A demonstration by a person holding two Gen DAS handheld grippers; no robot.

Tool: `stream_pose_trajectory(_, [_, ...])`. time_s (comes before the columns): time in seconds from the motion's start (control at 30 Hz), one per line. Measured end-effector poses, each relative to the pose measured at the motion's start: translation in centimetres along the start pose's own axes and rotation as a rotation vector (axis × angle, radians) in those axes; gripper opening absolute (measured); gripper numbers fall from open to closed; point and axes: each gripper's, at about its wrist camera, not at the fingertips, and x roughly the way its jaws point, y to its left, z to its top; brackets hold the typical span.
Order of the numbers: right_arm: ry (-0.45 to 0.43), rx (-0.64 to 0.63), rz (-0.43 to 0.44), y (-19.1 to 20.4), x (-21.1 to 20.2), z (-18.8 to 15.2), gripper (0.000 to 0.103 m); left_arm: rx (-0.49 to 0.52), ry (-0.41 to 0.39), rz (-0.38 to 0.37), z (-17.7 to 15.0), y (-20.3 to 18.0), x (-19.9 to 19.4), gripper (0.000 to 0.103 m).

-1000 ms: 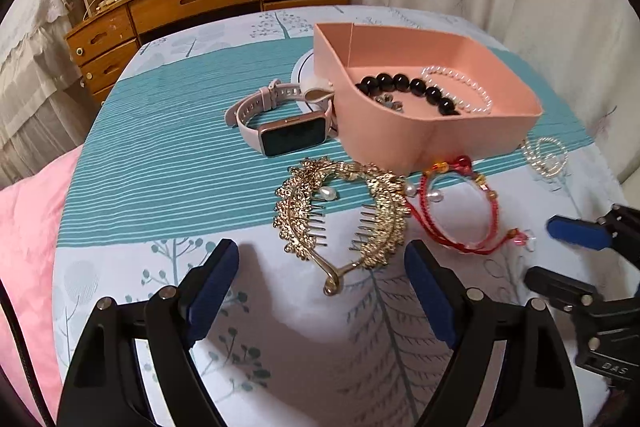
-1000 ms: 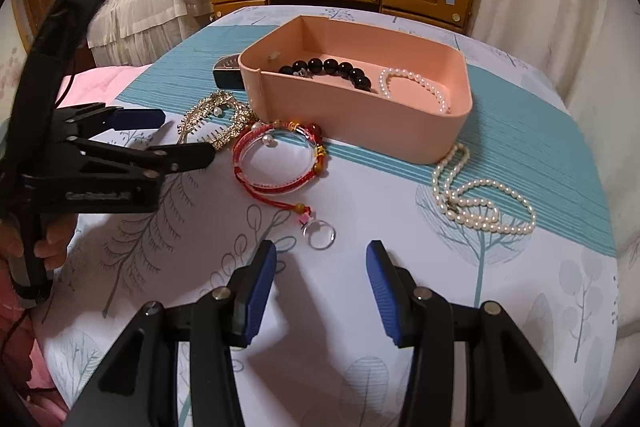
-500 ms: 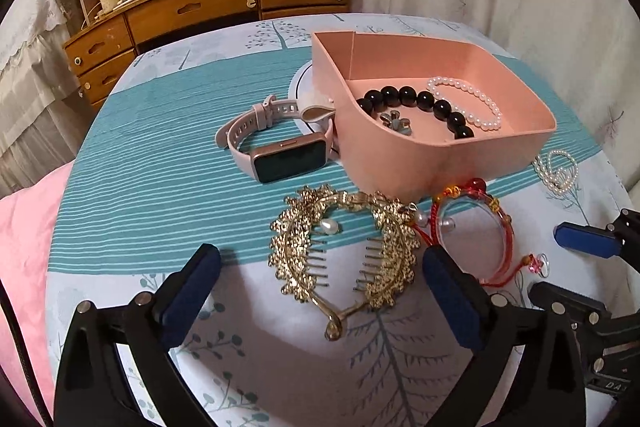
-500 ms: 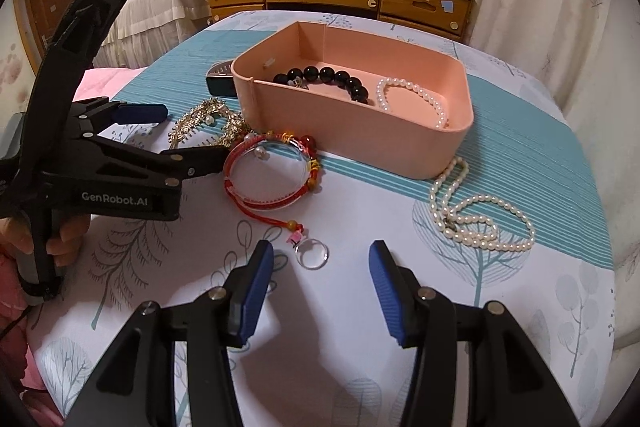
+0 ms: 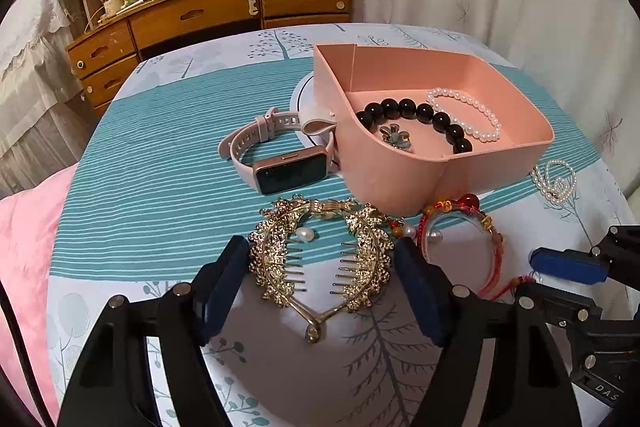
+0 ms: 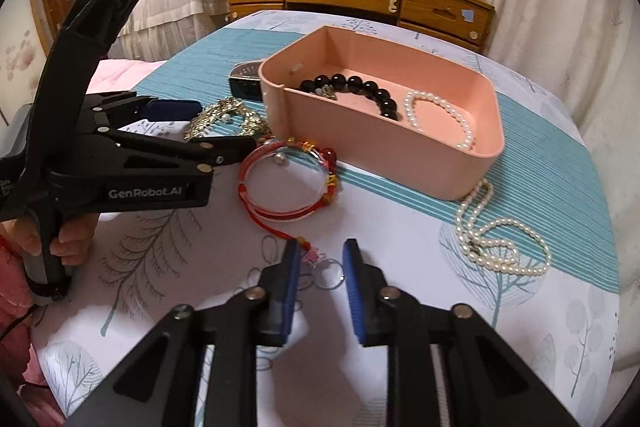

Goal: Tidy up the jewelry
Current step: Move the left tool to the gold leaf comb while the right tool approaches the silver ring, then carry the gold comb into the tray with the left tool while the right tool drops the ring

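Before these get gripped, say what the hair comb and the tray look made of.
Hair comb: gold-coloured metal by the look, shiny, with fine leaf-like relief, thin wire teeth and one pearl-like bead. Tray: seemingly moulded plastic, matte salmon pink, with smooth thin walls and rounded corners.

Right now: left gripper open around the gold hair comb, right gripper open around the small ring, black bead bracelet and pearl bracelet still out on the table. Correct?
Not quite. The black bead bracelet and pearl bracelet already lie inside the pink tray, as the left wrist view shows. The rest holds: left gripper open around the gold hair comb, right gripper open around the small ring.
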Motion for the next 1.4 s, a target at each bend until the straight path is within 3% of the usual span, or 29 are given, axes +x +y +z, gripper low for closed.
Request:
stream_pose_trajectory(0.53, [0.052, 0.034, 0.028, -0.4, -0.2, 0.1, 0.016, -0.019, 0.030, 0.016, -0.2, 0.5, -0.6, 0.072])
stream_pose_trajectory(1.0, [0.066, 0.087, 0.084, -0.9, -1.1, -0.9, 0.010, -0.063, 0.007, 0.026, -0.2, 1.4, -5.8, 0.070])
stream_pose_trajectory(1.4, [0.013, 0.115, 0.102, -2.1, -3.5, 0.1, 0.010, -0.057, -0.012, 0.016, 1.7, 0.6, -9.6, 0.070])
